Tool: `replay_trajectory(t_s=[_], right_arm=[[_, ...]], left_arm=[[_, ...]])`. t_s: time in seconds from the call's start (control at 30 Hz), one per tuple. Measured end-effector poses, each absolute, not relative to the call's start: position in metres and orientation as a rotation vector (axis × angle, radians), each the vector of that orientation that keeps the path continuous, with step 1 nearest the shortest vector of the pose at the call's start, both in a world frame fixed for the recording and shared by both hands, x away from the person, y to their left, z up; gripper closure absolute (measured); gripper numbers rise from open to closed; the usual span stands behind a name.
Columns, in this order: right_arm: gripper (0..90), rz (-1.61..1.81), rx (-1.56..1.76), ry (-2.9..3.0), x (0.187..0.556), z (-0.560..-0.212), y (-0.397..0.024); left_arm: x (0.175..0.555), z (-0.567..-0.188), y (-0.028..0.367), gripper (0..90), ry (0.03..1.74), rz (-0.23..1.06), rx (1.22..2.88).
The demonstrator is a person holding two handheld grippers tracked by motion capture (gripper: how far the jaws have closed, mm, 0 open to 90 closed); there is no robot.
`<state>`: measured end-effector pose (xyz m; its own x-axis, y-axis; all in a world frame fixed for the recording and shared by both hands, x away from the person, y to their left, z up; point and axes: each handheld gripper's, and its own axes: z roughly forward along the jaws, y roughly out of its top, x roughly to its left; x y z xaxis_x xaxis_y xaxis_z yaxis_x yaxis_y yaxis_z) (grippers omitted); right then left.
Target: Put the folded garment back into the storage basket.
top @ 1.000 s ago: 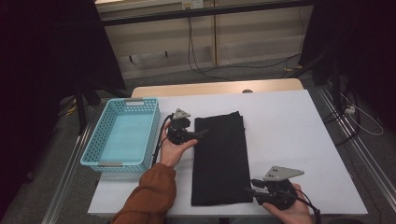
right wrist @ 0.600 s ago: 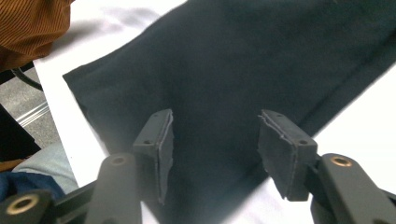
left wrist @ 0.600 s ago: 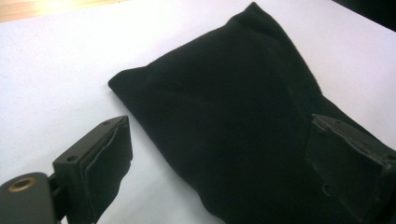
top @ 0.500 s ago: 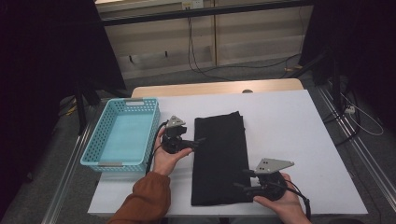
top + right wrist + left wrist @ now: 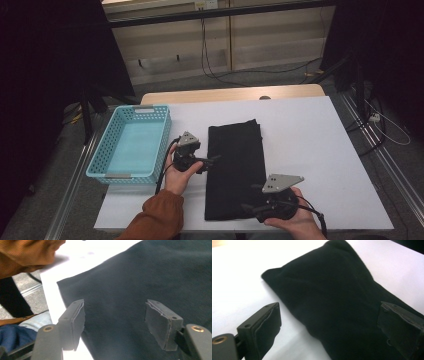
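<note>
Black cloth (image 5: 235,170) lies folded lengthwise on my white desk (image 5: 320,150), just right of a blue basket (image 5: 131,145). My left tongs (image 5: 216,159) gape wide at its left edge. My right tongs (image 5: 248,207), jaws having just been opening, stand wide over its near end, pads clear of the fabric.

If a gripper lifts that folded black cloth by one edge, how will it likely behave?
The folded black cloth lies flat, with soft rounded edges in the left gripper view, so it will probably droop and unfold when lifted. It looks light for its size. Its matte, napped surface suggests a pinch should hold; pushed across the white table, it would likely bunch.
</note>
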<state>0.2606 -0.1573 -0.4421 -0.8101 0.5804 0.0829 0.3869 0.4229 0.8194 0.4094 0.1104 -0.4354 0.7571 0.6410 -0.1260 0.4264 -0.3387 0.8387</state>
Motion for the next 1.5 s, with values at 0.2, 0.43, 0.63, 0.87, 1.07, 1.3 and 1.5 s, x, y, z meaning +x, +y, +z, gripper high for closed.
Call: replay_trajectory(t_s=[0.2,0.43,0.63,0.87,1.07,1.3,1.5], right_arm=[[35.7,1.351,0.790,2.503,0.260,-0.438,-0.151],[46.8,1.354,0.701,2.579,0.265,-0.437,-0.140],[54.2,1.284,0.616,2.632,0.267,-0.432,-0.130],[55.7,1.211,0.516,2.654,0.259,-0.437,-0.123],[51.5,1.104,0.481,2.714,0.259,-0.452,-0.115],[46.7,1.051,0.421,2.714,0.257,-0.456,-0.109],[54.1,1.023,0.412,2.729,0.262,-0.456,-0.107]], left_arm=[[0.404,-0.437,0.110,5.3,0.806,0.262,1.987],[0.403,-0.435,0.112,5.4,0.815,0.294,1.978],[0.403,-0.433,0.113,5.6,0.810,0.344,1.987],[0.407,-0.436,0.116,5.6,0.826,0.349,1.998],[0.410,-0.436,0.119,5.8,0.846,0.358,1.983],[0.412,-0.437,0.120,5.8,0.858,0.358,1.967],[0.414,-0.438,0.120,5.9,0.862,0.352,1.972]])
